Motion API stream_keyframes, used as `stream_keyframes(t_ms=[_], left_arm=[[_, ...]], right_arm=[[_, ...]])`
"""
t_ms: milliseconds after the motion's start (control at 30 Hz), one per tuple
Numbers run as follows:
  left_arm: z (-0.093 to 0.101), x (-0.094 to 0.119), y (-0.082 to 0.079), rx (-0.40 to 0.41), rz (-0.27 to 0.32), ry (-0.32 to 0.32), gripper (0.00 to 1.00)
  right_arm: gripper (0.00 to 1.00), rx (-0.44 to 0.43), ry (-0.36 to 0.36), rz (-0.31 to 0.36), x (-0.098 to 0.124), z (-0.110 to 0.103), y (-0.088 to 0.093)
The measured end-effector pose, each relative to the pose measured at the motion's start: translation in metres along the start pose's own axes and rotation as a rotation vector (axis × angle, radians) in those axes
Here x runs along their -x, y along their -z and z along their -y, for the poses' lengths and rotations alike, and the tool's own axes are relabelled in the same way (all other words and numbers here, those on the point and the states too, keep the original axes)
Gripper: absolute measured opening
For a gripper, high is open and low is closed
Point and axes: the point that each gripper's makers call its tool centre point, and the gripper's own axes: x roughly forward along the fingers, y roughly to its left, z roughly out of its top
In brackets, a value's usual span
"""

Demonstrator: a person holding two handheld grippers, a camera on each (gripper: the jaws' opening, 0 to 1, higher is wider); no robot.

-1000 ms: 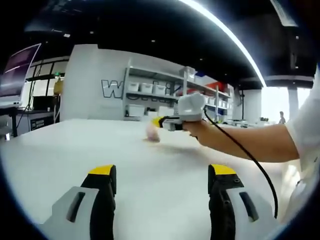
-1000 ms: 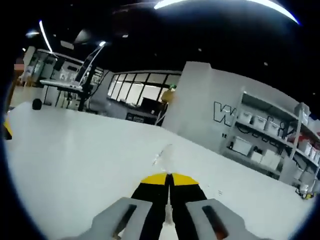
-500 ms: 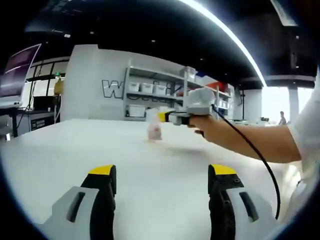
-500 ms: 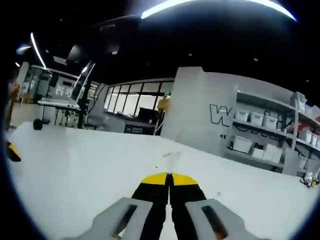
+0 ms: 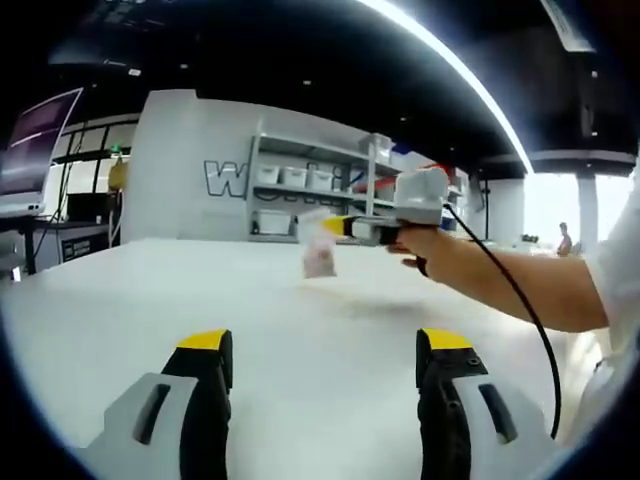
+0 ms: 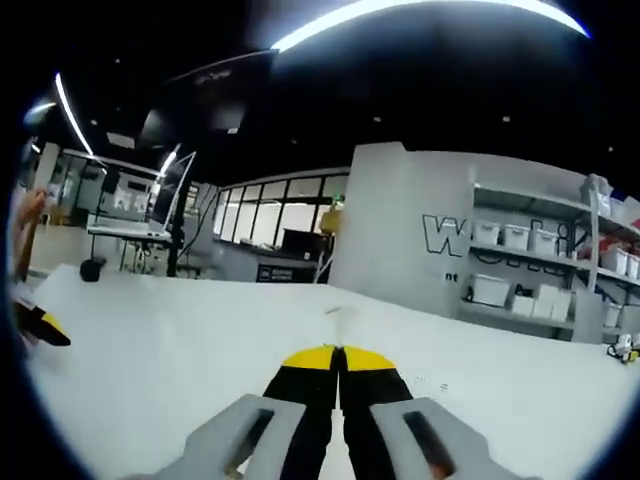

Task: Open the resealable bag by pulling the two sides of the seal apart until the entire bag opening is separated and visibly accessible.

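Small clear resealable bag with pinkish contents (image 5: 319,256) hanging off white table (image 5: 300,340), pinched by right gripper (image 5: 340,228). Left gripper (image 5: 325,362) spread wide, empty, near. Seal apparently unopened; pulling apart remains.

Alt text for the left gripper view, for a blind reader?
The right gripper holds a small clear bag hanging above a white table. Nearer, the left gripper stands open, its yellow-tipped jaws apart.

left tool (image 5: 322,365) agape, right tool (image 6: 338,357) clamped
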Motion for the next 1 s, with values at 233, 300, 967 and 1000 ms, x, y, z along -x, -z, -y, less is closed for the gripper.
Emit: stream_keyframes(t_ms=[233, 300, 967, 1000], left_arm=[[0.001, 0.000, 0.000, -0.002, -0.001, 0.002, 0.74], [0.001, 0.000, 0.000, -0.005, -0.003, 0.002, 0.74], [0.000, 0.000, 0.000, 0.000, -0.006, 0.004, 0.74], [0.000, 0.000, 0.000, 0.002, -0.006, 0.004, 0.74]], right_arm=[[0.00, -0.020, -0.009, 0.009, 0.006, -0.002, -0.002], [0.00, -0.022, -0.012, 0.011, 0.010, -0.006, -0.002], [0.00, -0.067, -0.049, 0.044, 0.032, -0.036, -0.013], [0.00, -0.068, -0.050, 0.045, 0.034, -0.037, -0.013]])
